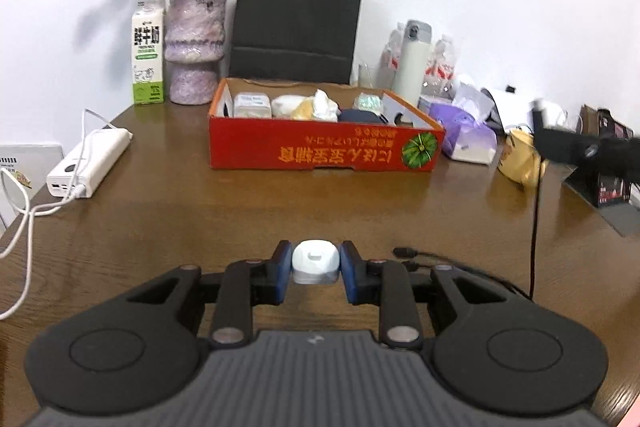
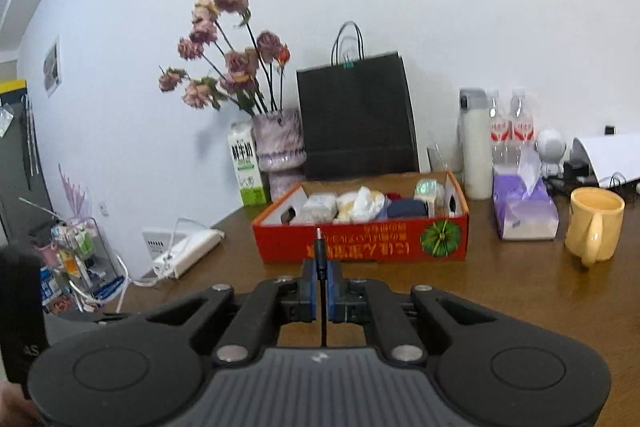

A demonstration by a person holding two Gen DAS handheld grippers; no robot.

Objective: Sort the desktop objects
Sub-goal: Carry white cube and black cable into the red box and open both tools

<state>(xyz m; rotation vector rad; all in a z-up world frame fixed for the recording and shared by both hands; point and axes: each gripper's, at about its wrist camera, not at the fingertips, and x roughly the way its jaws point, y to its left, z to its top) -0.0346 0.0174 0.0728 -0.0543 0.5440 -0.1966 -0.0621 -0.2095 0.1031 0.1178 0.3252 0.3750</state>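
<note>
The red cardboard box (image 1: 324,147) serves as the landmark: it sits on the brown table (image 1: 160,211) straight ahead of both grippers, its long side facing them, already holding several wrapped and bundled items. The left gripper (image 1: 316,263) is partly closed, its blue pads pressing both sides of a small white charger-like block (image 1: 315,261) held above the table short of the box. The right gripper (image 2: 320,287) is fully closed on a thin black cable (image 2: 320,259), whose plug end stands upright above the jaws, pointing toward the box's front wall; in the left view the cable hangs down from that gripper to the table, right of the box.

Judging by the task, both held things likely belong in the box, which lies forward of each gripper; the left one looks somewhat nearer its front wall. Where the cable's far end leads is hard to make out, and whether it joins the white block cannot be told. The free space inside the box is partly hidden behind its front wall.
</note>
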